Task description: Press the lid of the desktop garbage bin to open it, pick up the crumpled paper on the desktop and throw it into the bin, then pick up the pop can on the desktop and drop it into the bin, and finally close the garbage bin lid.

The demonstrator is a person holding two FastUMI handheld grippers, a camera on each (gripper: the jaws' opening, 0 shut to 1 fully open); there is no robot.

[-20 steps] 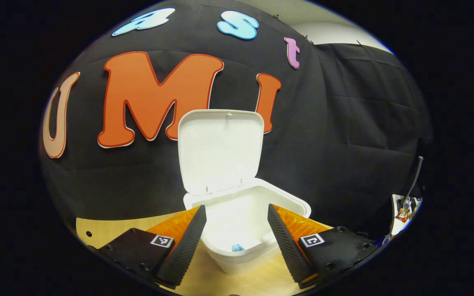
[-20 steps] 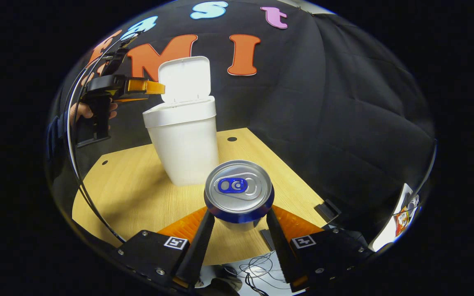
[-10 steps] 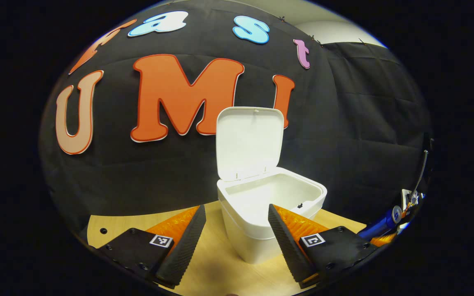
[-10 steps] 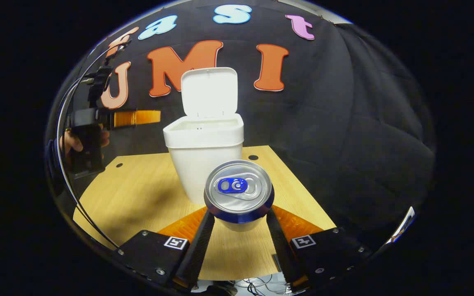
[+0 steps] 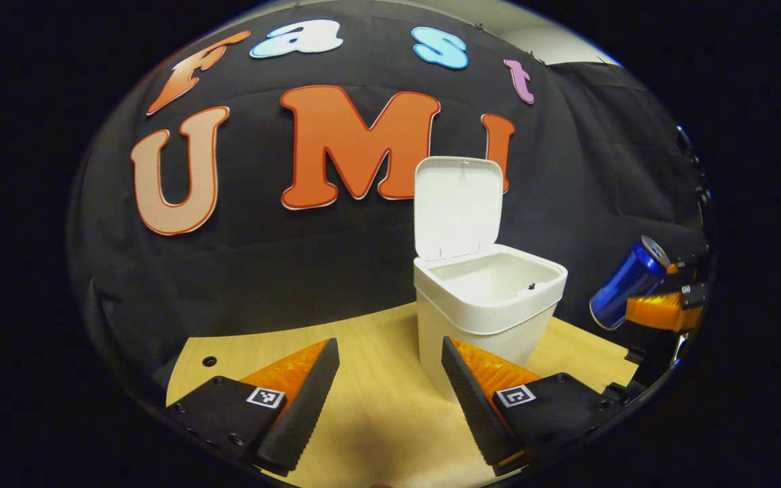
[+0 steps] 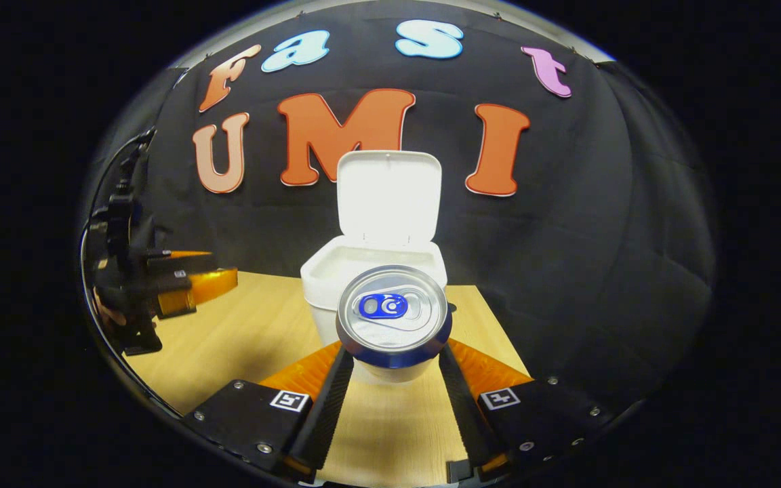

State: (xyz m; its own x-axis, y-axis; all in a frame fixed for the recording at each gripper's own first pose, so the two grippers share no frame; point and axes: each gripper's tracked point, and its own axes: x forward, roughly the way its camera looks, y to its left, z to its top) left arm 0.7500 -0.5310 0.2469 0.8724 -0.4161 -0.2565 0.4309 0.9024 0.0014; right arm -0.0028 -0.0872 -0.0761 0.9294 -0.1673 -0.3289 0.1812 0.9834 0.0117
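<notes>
The white bin stands on the wooden table with its lid standing upright. My left gripper is open and holds nothing; it sits low over the table, to the left of the bin and short of it. In the right gripper view my right gripper is shut on the blue pop can, whose silver top faces the camera. It is held above the table, in front of the bin and its raised lid. The left gripper view shows the can tilted in the air, right of the bin.
In the right gripper view, the left gripper and the hand holding it are at the far left over the table. Black cloth walls stand close behind the bin. The table's right edge runs just past the bin.
My left gripper has drawn back from over the bin, down and to the left. My right gripper has carried the can up and round until it faces the bin's front.
</notes>
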